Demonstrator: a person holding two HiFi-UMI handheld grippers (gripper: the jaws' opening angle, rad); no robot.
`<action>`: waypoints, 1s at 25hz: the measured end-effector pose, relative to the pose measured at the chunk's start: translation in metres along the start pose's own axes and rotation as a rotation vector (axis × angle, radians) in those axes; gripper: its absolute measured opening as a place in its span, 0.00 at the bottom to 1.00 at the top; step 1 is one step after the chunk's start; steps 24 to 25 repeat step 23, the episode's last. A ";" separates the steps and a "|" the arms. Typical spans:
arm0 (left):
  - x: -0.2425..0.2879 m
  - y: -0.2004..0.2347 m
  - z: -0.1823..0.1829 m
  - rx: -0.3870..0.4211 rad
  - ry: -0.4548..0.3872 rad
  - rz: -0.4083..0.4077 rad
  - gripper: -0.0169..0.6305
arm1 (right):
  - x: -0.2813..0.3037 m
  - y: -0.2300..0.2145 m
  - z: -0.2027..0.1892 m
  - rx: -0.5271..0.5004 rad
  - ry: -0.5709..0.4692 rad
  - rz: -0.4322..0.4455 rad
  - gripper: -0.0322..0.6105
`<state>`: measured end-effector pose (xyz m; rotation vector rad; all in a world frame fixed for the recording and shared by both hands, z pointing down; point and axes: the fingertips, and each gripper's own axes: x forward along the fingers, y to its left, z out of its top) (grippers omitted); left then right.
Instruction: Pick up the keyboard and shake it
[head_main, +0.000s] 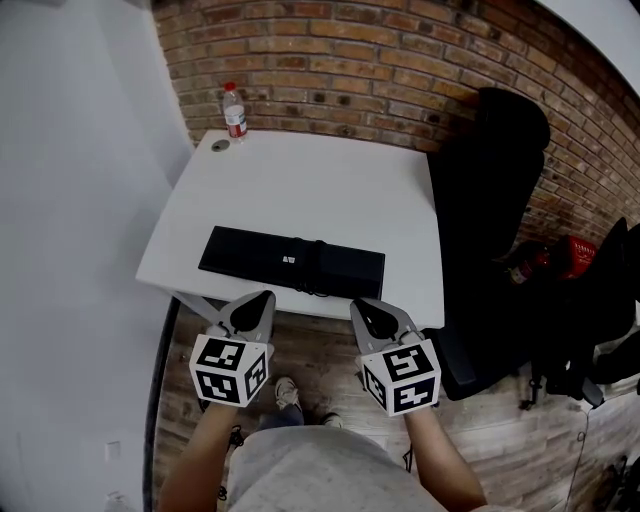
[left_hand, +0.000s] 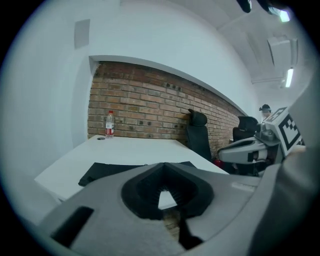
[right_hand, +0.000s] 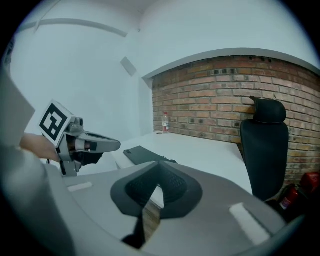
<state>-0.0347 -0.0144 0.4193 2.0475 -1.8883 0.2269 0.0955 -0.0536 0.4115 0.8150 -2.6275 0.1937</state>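
Note:
A black keyboard (head_main: 291, 261) lies flat near the front edge of the white table (head_main: 300, 180), with a dark cable bunched across its middle. It also shows low in the left gripper view as the keyboard (left_hand: 107, 171) and in the right gripper view as the keyboard (right_hand: 142, 155). Both grippers hover in front of the table, short of the keyboard and apart from it. My left gripper (head_main: 262, 298) is shut with nothing in it. My right gripper (head_main: 360, 305) is shut and empty too.
A clear water bottle (head_main: 234, 111) with a red cap and a small round lid (head_main: 220, 145) stand at the table's far left corner by the brick wall. A black office chair (head_main: 480, 200) is right of the table. Bags and a red item (head_main: 580, 255) sit further right.

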 end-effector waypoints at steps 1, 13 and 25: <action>-0.001 -0.003 0.000 -0.011 -0.006 -0.001 0.02 | -0.002 0.001 0.001 0.005 -0.005 0.006 0.07; -0.005 -0.010 0.001 -0.048 -0.030 0.013 0.02 | -0.009 0.006 -0.001 0.021 -0.015 0.022 0.07; -0.004 -0.005 0.002 -0.050 -0.024 0.019 0.02 | -0.004 0.005 0.001 0.028 -0.012 0.031 0.07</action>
